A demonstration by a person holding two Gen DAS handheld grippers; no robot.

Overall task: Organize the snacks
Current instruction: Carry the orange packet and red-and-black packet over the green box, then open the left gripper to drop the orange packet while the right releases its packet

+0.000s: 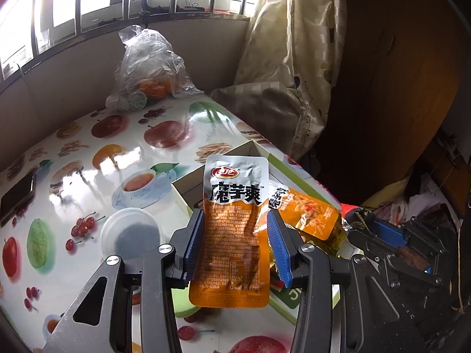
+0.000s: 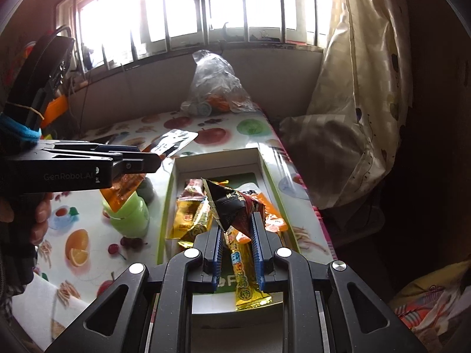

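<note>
My left gripper (image 1: 235, 220) is shut on an orange and silver snack packet (image 1: 232, 206), held upright above the near end of an open box (image 1: 250, 147). A second orange packet (image 1: 312, 214) lies in that box. In the right wrist view the box (image 2: 217, 158) has white walls and a green rim, and holds several yellow packets (image 2: 191, 214) and orange ones. My right gripper (image 2: 237, 226) is shut on a dark triangular packet (image 2: 232, 206) over the box's near half. The left gripper (image 2: 153, 160) shows side-on to the left of the box, with its packet (image 2: 126, 188) hanging from it.
The table (image 1: 88, 153) has a glossy fruit-print cover. A clear plastic bag (image 1: 147, 67) with oranges stands at the back. A phone (image 1: 17, 197) and a white lid (image 1: 131, 232) lie left of the box, with a green bottle (image 2: 129, 217) beside it. A curtain (image 1: 294, 58) hangs past the right edge.
</note>
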